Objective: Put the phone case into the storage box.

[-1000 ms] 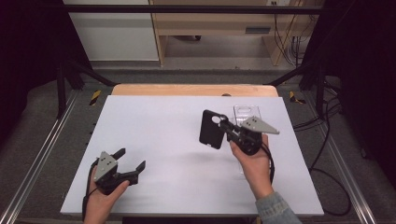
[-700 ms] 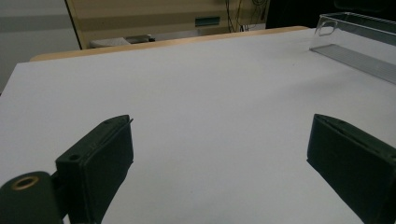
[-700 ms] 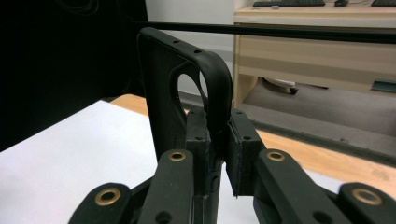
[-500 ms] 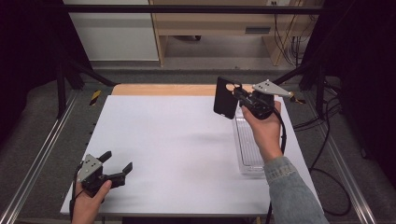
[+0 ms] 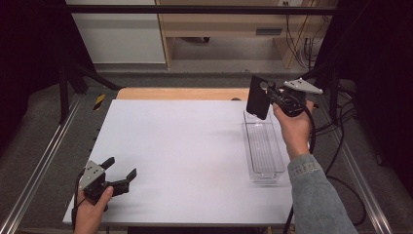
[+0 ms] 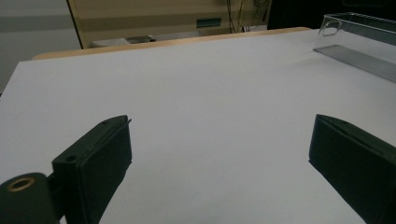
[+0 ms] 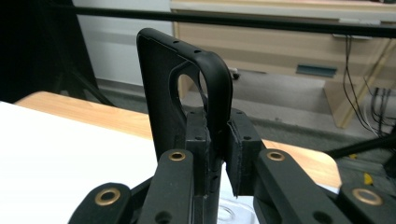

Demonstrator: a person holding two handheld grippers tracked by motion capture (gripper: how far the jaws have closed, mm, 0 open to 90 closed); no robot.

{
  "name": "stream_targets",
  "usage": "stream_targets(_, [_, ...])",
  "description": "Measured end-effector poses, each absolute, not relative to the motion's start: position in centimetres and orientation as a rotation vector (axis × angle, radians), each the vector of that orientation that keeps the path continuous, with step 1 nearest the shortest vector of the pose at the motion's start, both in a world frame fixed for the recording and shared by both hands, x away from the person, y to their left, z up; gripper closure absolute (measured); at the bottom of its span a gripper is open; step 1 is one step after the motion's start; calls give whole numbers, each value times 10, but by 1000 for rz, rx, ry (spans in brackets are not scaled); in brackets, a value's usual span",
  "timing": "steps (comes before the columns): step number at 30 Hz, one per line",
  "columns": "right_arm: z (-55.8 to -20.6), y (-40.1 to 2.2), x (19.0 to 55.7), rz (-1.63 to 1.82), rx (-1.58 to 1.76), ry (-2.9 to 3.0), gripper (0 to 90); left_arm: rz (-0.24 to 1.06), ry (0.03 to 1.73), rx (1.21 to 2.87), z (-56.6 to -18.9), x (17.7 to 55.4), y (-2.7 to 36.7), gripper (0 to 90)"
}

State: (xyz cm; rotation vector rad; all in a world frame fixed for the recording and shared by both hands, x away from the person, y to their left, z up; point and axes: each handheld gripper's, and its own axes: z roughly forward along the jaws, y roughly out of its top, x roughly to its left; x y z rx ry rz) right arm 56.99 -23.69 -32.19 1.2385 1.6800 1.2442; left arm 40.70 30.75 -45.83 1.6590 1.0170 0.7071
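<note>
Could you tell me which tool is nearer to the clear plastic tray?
Right. The right tool hovers above the clear tray's far end, clamping a black phone case; the left tool sits open at the table's near-left corner.

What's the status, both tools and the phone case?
Right tool shut on black phone case, held above the clear tray's far end. Left tool open, nothing held, near table corner. Nothing in the way.

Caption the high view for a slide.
Right tool holds a black phone case above the clear tray; left tool rests open near the white table's corner.

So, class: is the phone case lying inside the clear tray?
No: the right gripper holds the phone case upright above the clear tray.
</note>
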Motion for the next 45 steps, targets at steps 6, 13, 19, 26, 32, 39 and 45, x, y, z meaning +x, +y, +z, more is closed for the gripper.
stream_targets(6, [-334,-244,578,1210,1284,1683,807,708,1014,1657,-459,408,309,59])
stream_targets(13, [-348,-243,589,1173,1309,1709,807,710,1011,1657,-458,408,309,58])
stream_targets(19, [-357,-239,599,1158,1323,1728,806,714,1002,1653,-458,407,308,57])
stream_targets(26, [-364,-236,606,1154,1334,1748,806,705,1002,1645,-458,408,308,53])
stream_targets(32, [-373,-232,612,1143,1336,1773,806,707,997,1638,-457,408,309,54])
stream_targets(39, [-379,-231,616,1135,1346,1780,805,707,994,1637,-457,408,309,54])
stream_targets(45, [-382,-233,618,1132,1357,1780,803,704,994,1638,-458,408,308,54])
